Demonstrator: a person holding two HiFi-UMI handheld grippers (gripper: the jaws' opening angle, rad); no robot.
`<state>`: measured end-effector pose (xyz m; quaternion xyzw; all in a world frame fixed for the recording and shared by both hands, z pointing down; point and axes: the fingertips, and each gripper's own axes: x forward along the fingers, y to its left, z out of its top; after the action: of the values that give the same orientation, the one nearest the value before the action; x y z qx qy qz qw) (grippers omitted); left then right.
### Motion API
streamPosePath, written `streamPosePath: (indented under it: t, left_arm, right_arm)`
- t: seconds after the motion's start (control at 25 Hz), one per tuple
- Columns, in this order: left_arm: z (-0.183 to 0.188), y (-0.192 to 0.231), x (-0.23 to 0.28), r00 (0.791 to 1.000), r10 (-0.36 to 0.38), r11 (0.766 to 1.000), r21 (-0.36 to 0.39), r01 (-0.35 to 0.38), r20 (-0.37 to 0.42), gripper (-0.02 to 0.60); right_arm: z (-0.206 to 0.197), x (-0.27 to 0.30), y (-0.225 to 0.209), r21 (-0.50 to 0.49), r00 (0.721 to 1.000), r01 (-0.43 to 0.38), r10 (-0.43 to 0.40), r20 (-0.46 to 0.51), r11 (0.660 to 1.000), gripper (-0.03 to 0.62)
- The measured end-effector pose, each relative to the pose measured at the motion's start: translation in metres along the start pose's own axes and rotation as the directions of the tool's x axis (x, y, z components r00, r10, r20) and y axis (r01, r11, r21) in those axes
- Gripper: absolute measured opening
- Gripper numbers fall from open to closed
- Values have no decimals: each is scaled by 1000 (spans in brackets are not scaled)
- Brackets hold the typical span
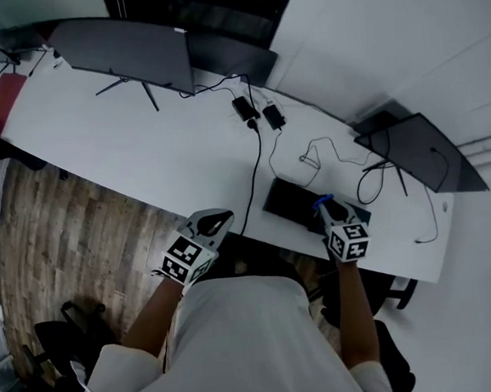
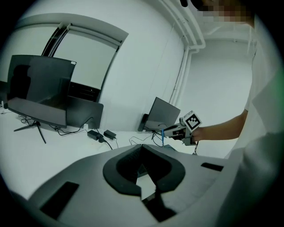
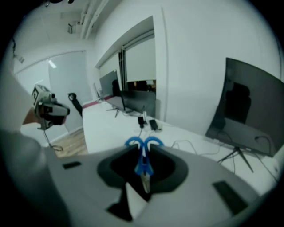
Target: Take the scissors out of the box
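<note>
Blue plastic loops mark the scissors [image 3: 142,163], which are out of the box [image 1: 290,201] and carried in the air by the right gripper [image 3: 144,150]. Its fingers [image 3: 197,179] are partly closed and pinch the tool at the neck, where the two handles run together just ahead of the pivot. The loops stick out beyond the fingertips towards twelve o'clock, and the short metal blades point back towards six. In the head view this gripper hangs over the white worktop [image 1: 139,149] at about four o'clock from the dark box.

The left gripper [image 1: 211,226] sits well apart, at roughly eight o'clock from the box. It carries nothing, and its fingers appear to meet at the tips, though the seam is dim in its own view.

The scissors look light and stiff, so weight should be no trouble. The handles are smooth and rounded, and a pinch this close to the pivot could let the blades swing or the whole tool rotate. The neck seems the best hold: it is thicker and less slippery than bare steel, and squeezing there keeps the blades shut. A grip on a single loop would leave the rest dangling.
</note>
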<state>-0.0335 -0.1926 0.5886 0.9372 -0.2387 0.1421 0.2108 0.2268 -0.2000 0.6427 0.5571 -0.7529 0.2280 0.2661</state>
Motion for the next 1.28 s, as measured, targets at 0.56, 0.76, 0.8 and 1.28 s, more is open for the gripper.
streamPosePath:
  t: [0.56,0.76,0.8,1.28]
  left_arm:
    - [7,-56,22,997,-76,997,17,75,10,32]
    - [7,-91,16,996,-88,996,22,88,17,32]
    - [7,-97,13,996,-86,996,22,86,21,32]
    - [-5,-148,-30,997,-30,1000,5,29,69,32]
  right_arm:
    - [1,-114,-14,144,972,50,-82,222,988,100]
    - [-5,-160,-5,151,956,59,-100,276,987,100]
    - [-7,-170,-3,154,952,64,-106,286,986,100]
    - [-57,-266,15,199,919,118,-183,350,973,100]
